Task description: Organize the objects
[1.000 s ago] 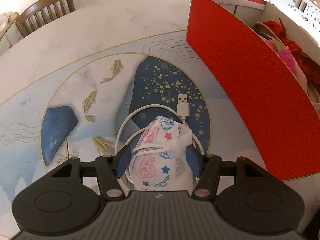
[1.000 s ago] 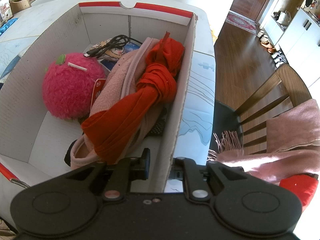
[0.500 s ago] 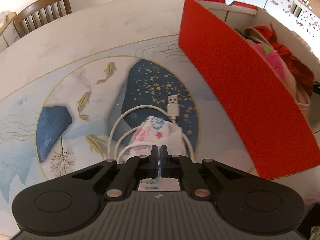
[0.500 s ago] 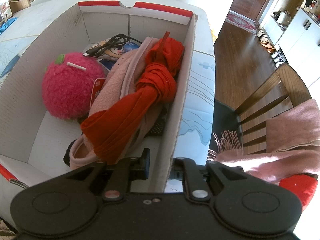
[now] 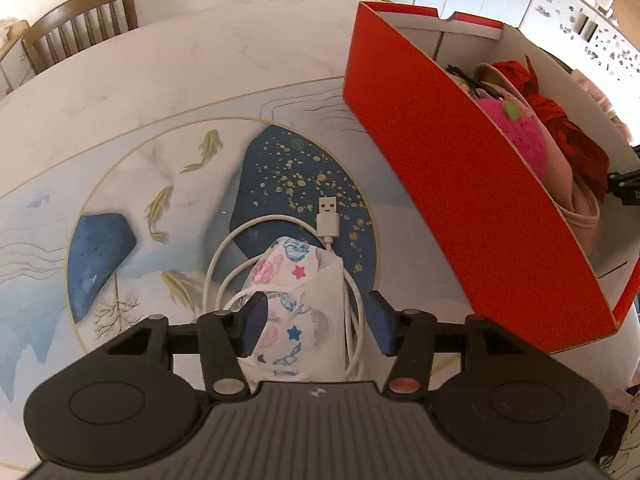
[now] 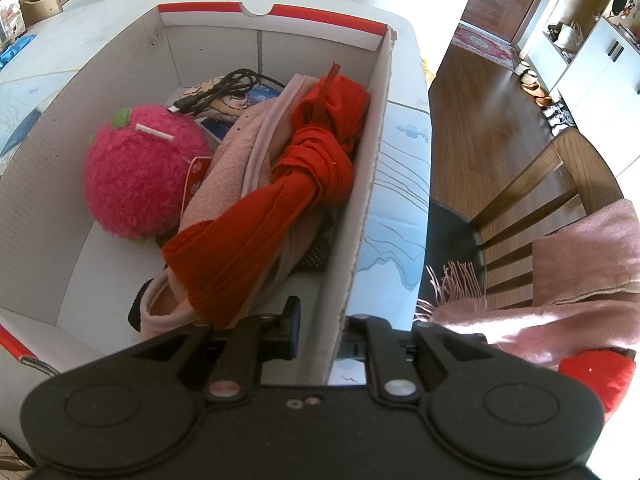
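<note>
Face mask (image 5: 298, 300) between opening left gripper (image 5: 316, 320) jaws, unpressed; print unreadable; right gripper (image 6: 320, 332) clamps box wall (image 6: 360, 216).

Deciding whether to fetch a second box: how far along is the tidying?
Done: the pink plush ball, red scarf and black cable lie in the box. In hand: the right gripper clamps the box wall; the left gripper is opening around the patterned mask. Left: mask and white USB cable remain on the table.
</note>
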`<state>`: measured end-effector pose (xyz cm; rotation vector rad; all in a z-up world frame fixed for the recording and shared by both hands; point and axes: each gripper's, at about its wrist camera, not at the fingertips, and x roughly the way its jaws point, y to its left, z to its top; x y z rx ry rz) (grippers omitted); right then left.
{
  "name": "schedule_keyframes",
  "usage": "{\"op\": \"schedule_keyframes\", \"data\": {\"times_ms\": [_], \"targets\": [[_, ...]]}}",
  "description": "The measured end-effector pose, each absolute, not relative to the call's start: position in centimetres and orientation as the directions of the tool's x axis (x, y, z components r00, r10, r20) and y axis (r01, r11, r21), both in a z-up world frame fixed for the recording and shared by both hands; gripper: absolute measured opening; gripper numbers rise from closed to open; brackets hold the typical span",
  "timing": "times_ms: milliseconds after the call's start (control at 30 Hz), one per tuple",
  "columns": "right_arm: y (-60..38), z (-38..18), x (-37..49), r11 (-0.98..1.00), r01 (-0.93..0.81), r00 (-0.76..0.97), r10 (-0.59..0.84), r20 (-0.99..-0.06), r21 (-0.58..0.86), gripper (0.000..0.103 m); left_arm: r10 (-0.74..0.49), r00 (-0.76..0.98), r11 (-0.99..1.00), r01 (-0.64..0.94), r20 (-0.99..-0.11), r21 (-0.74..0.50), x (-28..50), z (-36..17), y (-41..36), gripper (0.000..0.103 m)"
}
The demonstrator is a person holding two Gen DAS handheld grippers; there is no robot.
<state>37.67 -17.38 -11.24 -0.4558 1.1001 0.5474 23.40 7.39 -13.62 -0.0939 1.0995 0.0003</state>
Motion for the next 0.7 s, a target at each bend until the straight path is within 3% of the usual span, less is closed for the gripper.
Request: {"op": "schedule_keyframes", "data": {"times_ms": [233, 267, 333, 400, 500, 700], "targets": [[-17.4, -11.3, 37.6, 0.781, -0.620, 0.347, 0.187, -0.919, -0.076, 0.013, -0.021, 0.439, 0.997, -0.061, -0.898, -0.053, 24.3, -14.6, 7.8, 0.053], [-17.4, -11.2, 37.7, 0.780, -0.621, 0.347, 0.187, -0.919, -0.075, 0.014, -0.023, 0.441, 0.996, -0.063, -0.897, -0.056, 24.3, -14.5, 7.8, 0.050], [-17.4, -11.2, 37.6, 0.781, -0.620, 0.346, 0.188, -0.919, -0.073, 0.013, -0.030, 0.452, 0.995, -0.073, -0.891, -0.071, 24.1, -14.4, 7.9, 0.025], [-17.4, -11.2, 37.7, 0.781, -0.620, 0.347, 0.187, -0.919, -0.075, 0.013, -0.028, 0.461, 0.993, -0.088, -0.887, -0.078, 24.0, -14.2, 8.0, 0.011], [-17.4, -11.2, 37.7, 0.781, -0.620, 0.347, 0.187, -0.919, -0.075, 0.013, -0.033, 0.479, 0.990, -0.102, -0.877, -0.093, 23.6, -13.7, 8.2, 0.004], [-17.4, -11.2, 37.7, 0.781, -0.621, 0.347, 0.187, -0.919, -0.076, 0.013, -0.034, 0.513, 0.982, -0.142, -0.858, -0.124, 22.7, -12.3, 9.3, 0.000]]}}
